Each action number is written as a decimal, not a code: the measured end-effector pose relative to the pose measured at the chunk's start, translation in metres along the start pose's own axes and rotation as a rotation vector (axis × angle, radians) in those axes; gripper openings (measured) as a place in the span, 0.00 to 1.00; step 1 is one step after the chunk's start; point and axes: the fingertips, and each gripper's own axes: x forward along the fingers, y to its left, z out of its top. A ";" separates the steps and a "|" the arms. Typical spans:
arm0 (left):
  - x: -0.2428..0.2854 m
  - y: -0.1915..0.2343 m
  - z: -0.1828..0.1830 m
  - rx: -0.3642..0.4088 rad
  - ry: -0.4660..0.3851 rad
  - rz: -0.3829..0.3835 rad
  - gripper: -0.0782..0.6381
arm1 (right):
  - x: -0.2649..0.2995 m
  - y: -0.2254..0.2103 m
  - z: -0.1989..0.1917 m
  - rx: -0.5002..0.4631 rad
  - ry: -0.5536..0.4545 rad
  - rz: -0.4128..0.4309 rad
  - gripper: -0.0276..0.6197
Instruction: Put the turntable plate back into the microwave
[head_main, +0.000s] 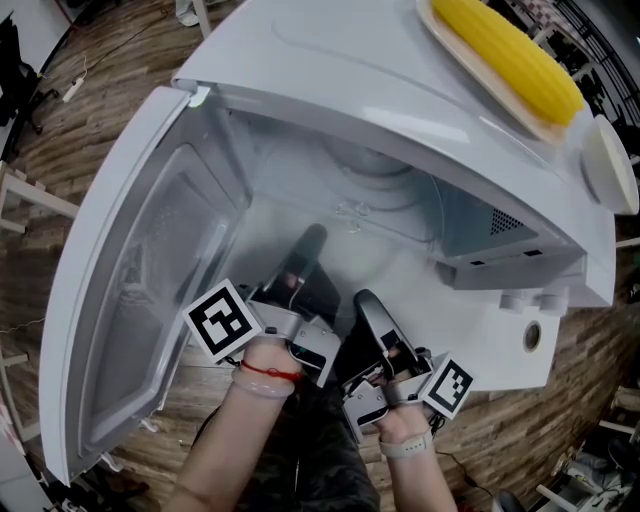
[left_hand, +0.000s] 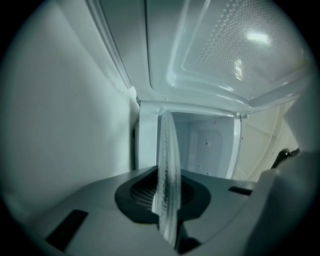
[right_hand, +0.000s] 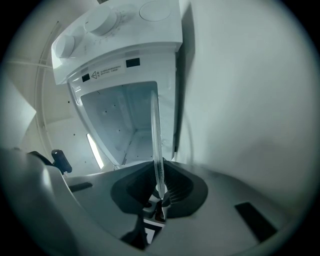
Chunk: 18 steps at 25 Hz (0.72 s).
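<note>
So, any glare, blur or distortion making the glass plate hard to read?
Left gripper view: glare spots on the door, the turntable plate edge-on and streaky, near jaws soft. Right gripper view: dim, vignetted, plate just a thin line. Head view: fisheye bends the microwave; the clear plate almost vanishes.

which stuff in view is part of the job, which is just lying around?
Job:
glass turntable plate, clamped by left gripper and right gripper
microwave, door open

Lying about:
corn cob on a tray atop the microwave
white round object beside them
</note>
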 end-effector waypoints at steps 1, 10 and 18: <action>0.000 0.000 0.000 0.003 0.005 0.002 0.15 | 0.000 0.000 0.000 0.005 -0.004 0.005 0.12; 0.004 -0.001 -0.004 0.032 0.042 0.029 0.15 | 0.004 0.004 0.004 -0.009 -0.026 0.016 0.11; 0.005 -0.006 -0.005 0.039 0.039 0.006 0.18 | 0.005 0.011 0.007 -0.045 -0.035 0.032 0.11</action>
